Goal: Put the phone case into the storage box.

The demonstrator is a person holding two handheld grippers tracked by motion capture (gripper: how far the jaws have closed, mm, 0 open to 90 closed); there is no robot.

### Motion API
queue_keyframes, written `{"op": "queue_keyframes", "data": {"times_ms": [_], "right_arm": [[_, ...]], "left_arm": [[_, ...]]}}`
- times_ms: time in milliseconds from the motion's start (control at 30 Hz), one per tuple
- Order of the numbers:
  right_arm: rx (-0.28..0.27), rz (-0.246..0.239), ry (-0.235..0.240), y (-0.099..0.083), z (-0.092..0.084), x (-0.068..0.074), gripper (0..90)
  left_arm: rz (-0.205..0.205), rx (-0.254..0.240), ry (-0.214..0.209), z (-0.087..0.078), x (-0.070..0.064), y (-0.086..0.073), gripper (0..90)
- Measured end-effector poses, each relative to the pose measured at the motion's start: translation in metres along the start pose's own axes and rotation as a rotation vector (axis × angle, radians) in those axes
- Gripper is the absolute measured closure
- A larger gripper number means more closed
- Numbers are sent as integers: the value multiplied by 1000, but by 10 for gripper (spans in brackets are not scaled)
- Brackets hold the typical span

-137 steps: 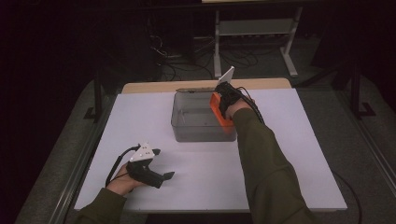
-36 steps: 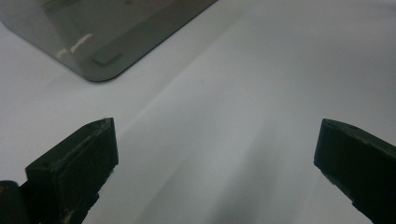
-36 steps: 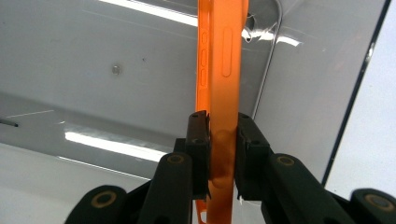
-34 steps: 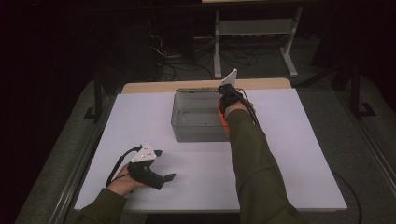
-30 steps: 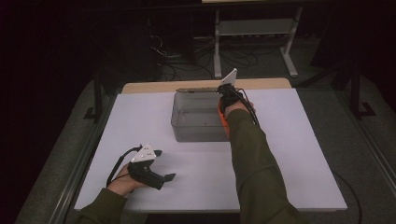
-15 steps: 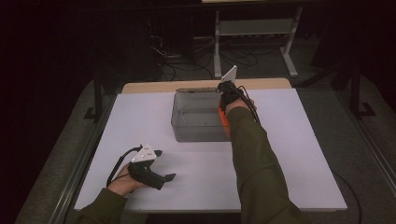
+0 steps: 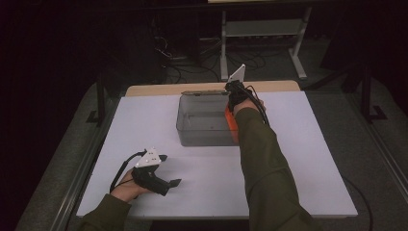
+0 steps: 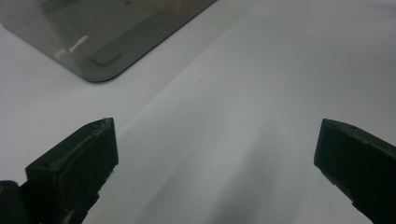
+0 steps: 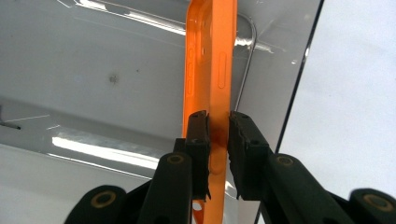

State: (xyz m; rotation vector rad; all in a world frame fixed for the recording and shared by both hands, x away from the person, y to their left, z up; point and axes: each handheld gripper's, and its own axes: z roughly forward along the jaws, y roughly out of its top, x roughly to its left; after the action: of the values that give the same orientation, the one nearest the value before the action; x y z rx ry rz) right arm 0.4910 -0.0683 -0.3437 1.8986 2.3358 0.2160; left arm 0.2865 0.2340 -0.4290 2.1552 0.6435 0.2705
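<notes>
Orange phone case (image 9: 210, 70) — a thin, flat shell with slot cut-outs along its rim — held edge-on over the right side of the clear plastic bin (image 7: 204, 122), which stands at the far middle of the white worktop (image 7: 308, 159). The right tongs (image 9: 218, 122) are closed nearly all the way on the case's narrow edge, one pad on each face; pinching across the thin dimension probably keeps the shell from flexing or slipping while it hangs above the bin's opening. In the high view the case shows as an orange strip (image 7: 231, 126) beside the right wall of the bin, under the person's right forearm, which reaches far across the worktop. The left tongs (image 7: 166, 169) rest at the near left, well apart from the bin, jaws spread wide and holding nothing — seemingly parked so as to leave the working arm free. The bin's rounded near corner (image 8: 100, 70) appears beyond those open jaws.
</notes>
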Motion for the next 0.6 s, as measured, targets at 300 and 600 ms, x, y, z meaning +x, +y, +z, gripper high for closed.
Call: {"op": "queue_keyframes", "data": {"times_ms": [300, 600], "right_arm": [[-8, -1, -3, 0, -4, -1, 768], [-32, -28, 7, 1, -9, 0, 748]], "left_arm": [[1, 0, 0, 0, 0, 0, 0], [3, 2, 1, 0, 0, 0, 0]]}}
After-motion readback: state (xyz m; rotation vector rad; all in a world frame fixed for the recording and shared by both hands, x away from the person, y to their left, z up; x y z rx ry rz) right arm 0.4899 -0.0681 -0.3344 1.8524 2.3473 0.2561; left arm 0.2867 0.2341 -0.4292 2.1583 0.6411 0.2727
